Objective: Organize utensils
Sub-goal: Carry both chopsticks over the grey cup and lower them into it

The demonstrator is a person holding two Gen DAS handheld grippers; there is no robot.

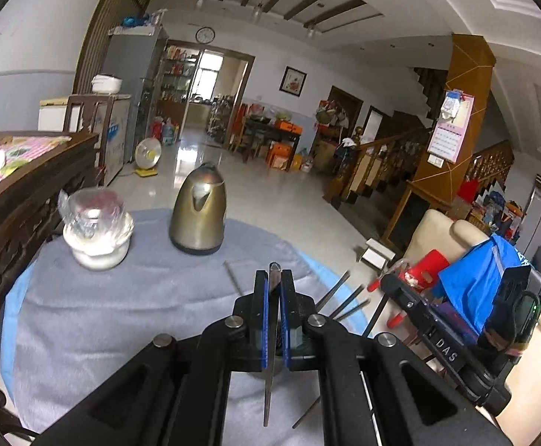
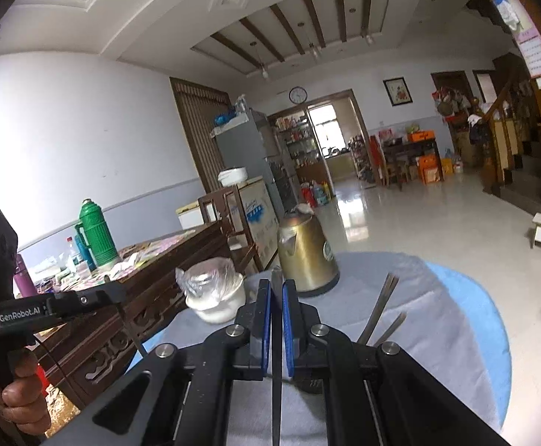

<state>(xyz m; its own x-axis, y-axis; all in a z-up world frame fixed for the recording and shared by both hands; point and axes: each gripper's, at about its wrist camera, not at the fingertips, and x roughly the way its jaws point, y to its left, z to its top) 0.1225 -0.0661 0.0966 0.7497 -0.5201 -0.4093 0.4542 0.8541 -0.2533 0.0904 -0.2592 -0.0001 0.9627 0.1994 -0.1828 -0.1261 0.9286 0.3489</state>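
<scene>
Left hand-held gripper [image 1: 274, 278]: jaws clamped on a flat metal utensil [image 1: 270, 371], long axis along the fingers, tip poking just past the pads, other end trailing toward the camera. Right hand-held gripper [image 2: 277, 288]: likewise closed on a dark utensil [image 2: 276, 401]. Loose chopsticks [image 2: 380, 306] on the cloth-covered desk [image 2: 437, 316] near an electric kettle [image 2: 305, 256]

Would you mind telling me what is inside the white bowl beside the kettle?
The white bowl holds a clear plastic bag with something shiny and roundish in it. What that is, and anything below it in the bowl, I cannot tell: the crumpled bag covers it.
</scene>
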